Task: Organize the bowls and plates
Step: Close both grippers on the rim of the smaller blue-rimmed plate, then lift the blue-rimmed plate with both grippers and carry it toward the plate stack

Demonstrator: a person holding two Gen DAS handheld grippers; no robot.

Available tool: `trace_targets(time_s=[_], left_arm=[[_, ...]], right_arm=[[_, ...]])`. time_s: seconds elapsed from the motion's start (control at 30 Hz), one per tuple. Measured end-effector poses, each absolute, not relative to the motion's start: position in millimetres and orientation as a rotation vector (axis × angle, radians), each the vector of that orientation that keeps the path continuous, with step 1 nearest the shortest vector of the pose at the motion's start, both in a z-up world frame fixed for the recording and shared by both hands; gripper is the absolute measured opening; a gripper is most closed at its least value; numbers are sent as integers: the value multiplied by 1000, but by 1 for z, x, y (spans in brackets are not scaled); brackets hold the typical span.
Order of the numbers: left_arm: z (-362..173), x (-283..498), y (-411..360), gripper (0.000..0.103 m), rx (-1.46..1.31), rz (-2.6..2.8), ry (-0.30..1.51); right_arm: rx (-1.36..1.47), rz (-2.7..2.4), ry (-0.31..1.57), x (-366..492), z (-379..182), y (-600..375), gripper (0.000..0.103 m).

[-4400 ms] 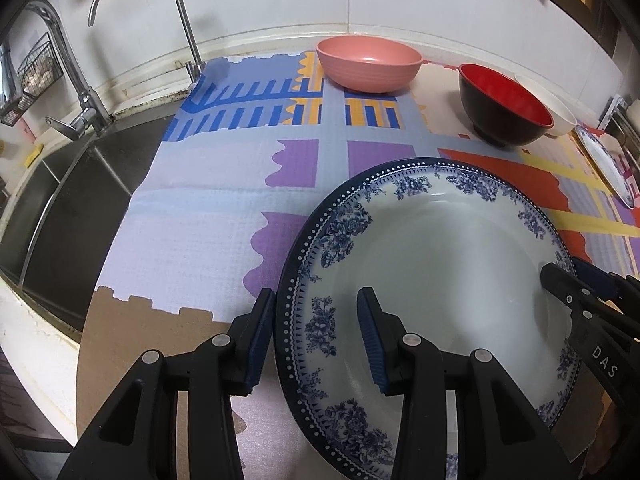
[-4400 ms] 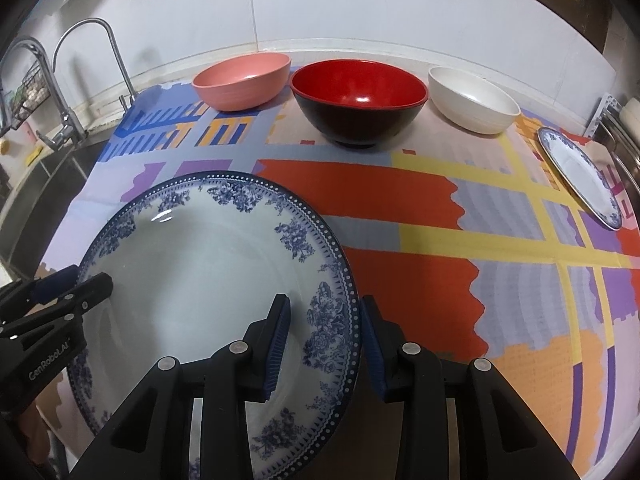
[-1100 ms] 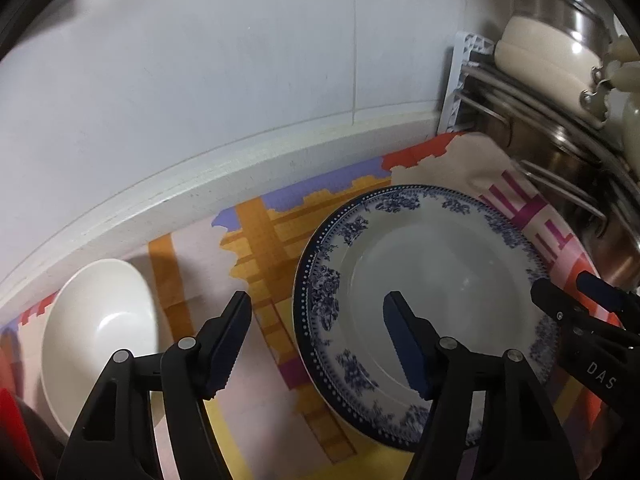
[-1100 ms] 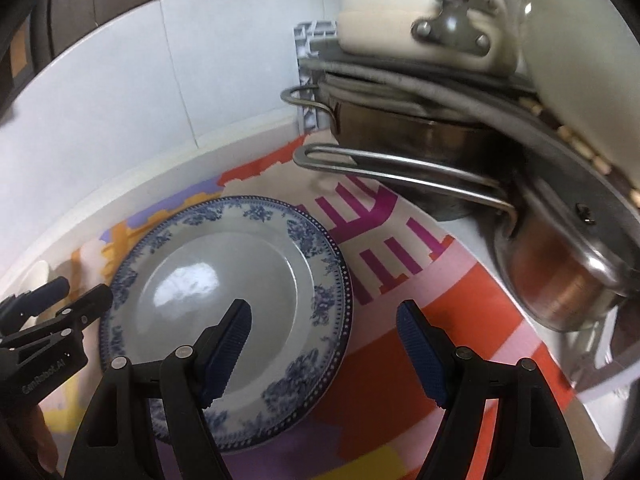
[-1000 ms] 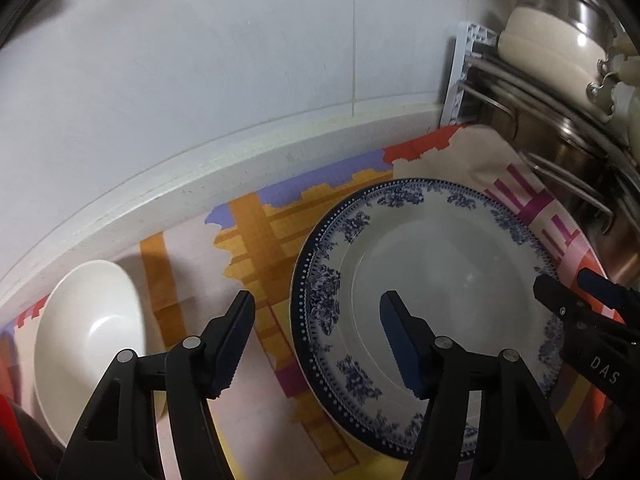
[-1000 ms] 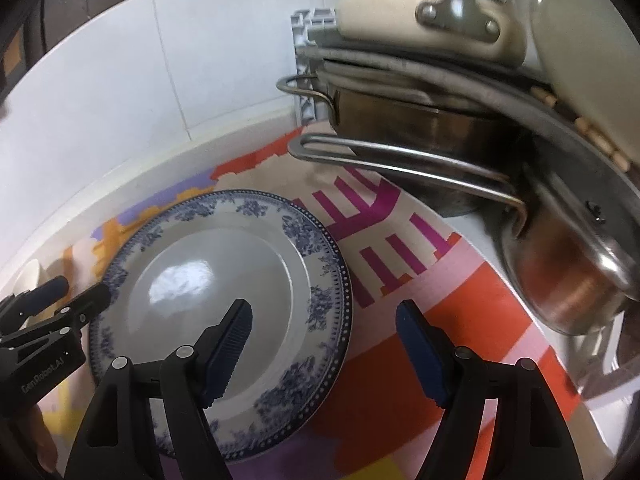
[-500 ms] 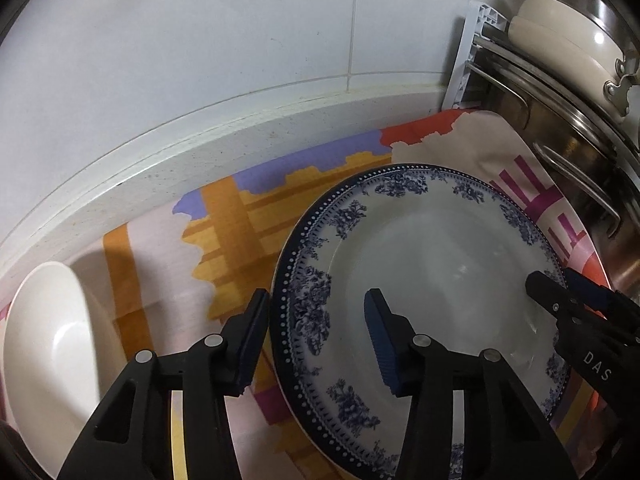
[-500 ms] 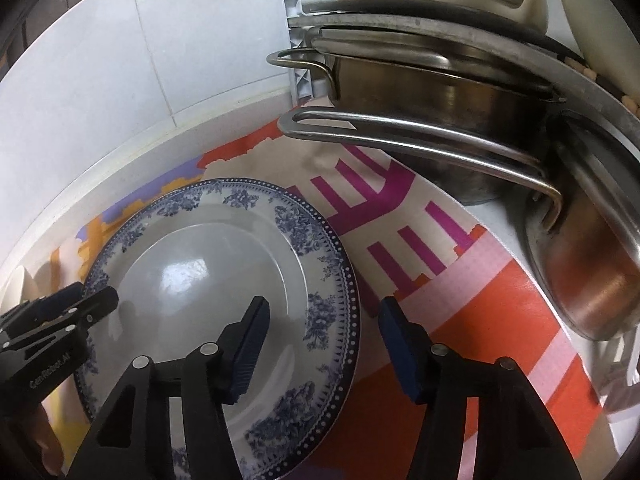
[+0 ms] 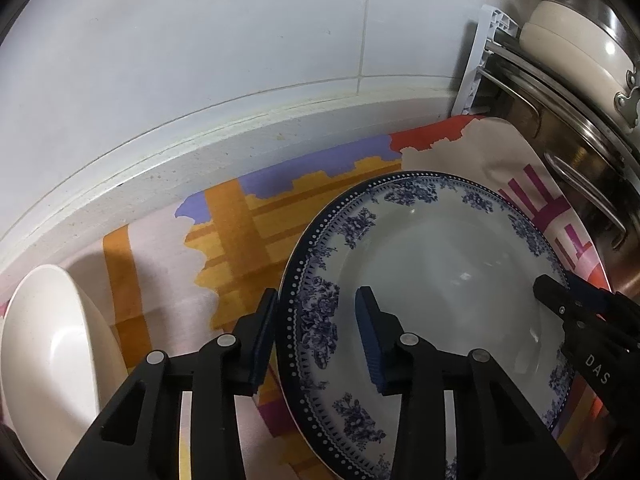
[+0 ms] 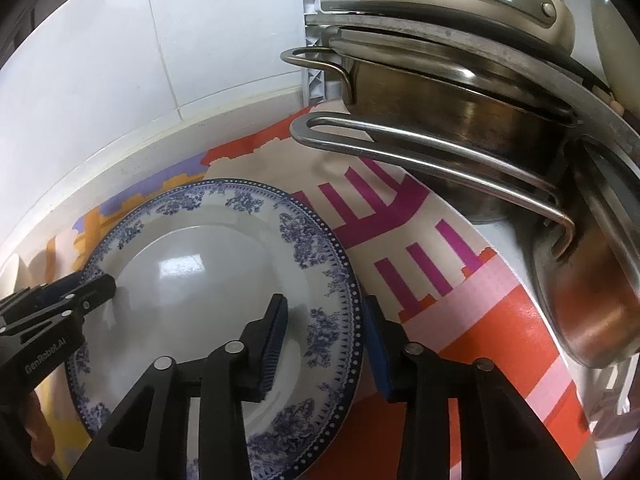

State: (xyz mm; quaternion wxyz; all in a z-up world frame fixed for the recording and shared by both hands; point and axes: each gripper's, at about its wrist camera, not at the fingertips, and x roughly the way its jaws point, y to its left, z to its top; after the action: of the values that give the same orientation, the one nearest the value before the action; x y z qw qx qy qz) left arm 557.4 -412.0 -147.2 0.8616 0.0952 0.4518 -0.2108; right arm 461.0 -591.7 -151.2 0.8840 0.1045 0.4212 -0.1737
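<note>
both grippers, left gripper [image 9: 316,336] and right gripper [image 10: 324,344], straddle the plate [image 9: 432,264] rim

the left wrist view looks down and forward from close above the blue-patterned plate [image 9: 440,272], facing the tiled wall [image 9: 200,80], with a white bowl [image 9: 52,340] at its left edge. the right wrist view sits just as near at the plate's opposite rim (facing the stacked pots [image 10: 460,112]). both share the plate and patterned mat [image 10: 500,320].
</note>
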Motion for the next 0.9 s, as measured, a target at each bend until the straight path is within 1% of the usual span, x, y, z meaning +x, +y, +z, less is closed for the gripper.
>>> trace_targets(time_s=[0.43, 0.9], left_arm=[[-125, 525, -399, 38, 212, -441, 894], [-68, 458, -355, 38, 180, -437, 845]], right_arm=[[219, -367, 846, 433, -136, -581, 38], [172, -370, 793, 367, -82, -540, 38]])
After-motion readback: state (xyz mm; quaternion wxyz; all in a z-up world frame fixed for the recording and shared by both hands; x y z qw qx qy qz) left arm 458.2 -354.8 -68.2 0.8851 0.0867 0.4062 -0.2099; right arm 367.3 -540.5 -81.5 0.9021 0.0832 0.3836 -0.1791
